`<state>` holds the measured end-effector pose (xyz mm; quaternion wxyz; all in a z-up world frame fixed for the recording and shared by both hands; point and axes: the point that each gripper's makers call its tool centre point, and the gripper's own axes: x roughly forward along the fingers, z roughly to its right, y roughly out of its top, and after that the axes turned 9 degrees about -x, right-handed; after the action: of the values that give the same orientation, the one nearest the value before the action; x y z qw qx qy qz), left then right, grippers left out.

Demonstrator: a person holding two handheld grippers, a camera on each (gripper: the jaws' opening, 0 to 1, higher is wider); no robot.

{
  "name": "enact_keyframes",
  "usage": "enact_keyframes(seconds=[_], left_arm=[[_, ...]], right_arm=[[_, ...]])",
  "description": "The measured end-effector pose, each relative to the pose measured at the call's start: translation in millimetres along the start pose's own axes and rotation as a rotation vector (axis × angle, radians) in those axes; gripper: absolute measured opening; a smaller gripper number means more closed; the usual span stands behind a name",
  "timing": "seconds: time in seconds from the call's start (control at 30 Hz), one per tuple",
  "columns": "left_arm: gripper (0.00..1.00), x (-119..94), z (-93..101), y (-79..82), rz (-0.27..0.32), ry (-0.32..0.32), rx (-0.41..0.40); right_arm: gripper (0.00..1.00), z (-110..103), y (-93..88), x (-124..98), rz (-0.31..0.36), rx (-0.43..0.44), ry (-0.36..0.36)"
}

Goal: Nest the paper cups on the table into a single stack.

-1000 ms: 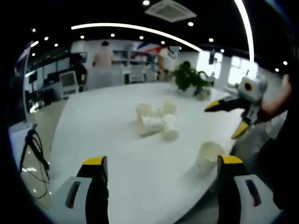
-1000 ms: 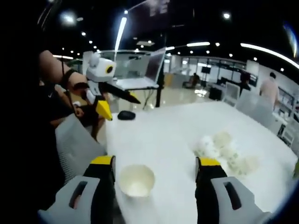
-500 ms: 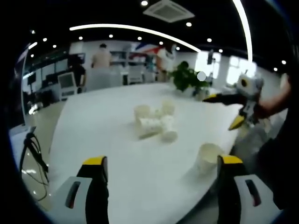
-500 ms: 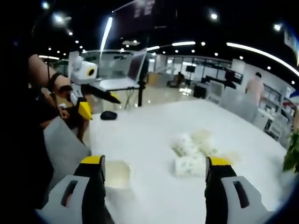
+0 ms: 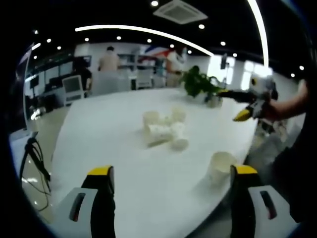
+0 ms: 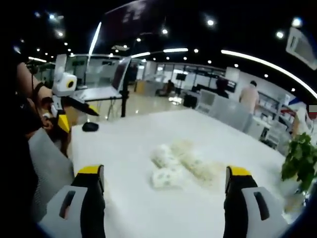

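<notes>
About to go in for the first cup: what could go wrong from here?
The lone upright cup stands close to the table edge, so a nudge could tip it off. The cups in the cluster lie touching, so a grab may roll neighbours away. Both grippers, left and right, are open and empty.

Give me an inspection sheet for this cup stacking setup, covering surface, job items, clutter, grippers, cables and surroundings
Surface: white table, bare apart from the items below.
Job's things: cluster of paper cups near the middle, most lying on their sides; single paper cup upright near the table edge, apart from the cluster.
Clutter: small dark object at the table corner; potted plant at the far side.
Grippers: left gripper open, empty, low over the table; right gripper open, empty, facing the cluster.
Cables: dark cables hanging beside the table.
Surroundings: open office, ceiling lights, people standing in the background.
</notes>
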<state>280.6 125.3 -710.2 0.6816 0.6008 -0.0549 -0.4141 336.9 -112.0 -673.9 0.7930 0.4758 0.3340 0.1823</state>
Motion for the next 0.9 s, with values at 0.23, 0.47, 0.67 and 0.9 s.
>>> enact_keyframes(seconds=[0.23, 0.47, 0.67, 0.9], left_arm=[[0.97, -1.0, -1.8, -0.2, 0.001, 0.006, -0.001], [0.96, -2.0, -2.9, 0.0, 0.008, 0.009, -0.008], [0.97, -5.0, -5.7, -1.4, 0.007, 0.019, -0.016], [0.97, -7.9, -5.1, -5.0, -0.003, 0.028, -0.027]], right_arm=[[1.0, 5.4, -3.6, 0.4, -0.007, -0.005, -0.004], [1.0, 18.7, -11.0, 7.1, -0.02, -0.032, 0.01], [1.0, 26.4, -24.6, 18.8, -0.047, -0.049, 0.071], [1.0, 33.1, -40.0, 34.8, -0.086, -0.056, 0.167]])
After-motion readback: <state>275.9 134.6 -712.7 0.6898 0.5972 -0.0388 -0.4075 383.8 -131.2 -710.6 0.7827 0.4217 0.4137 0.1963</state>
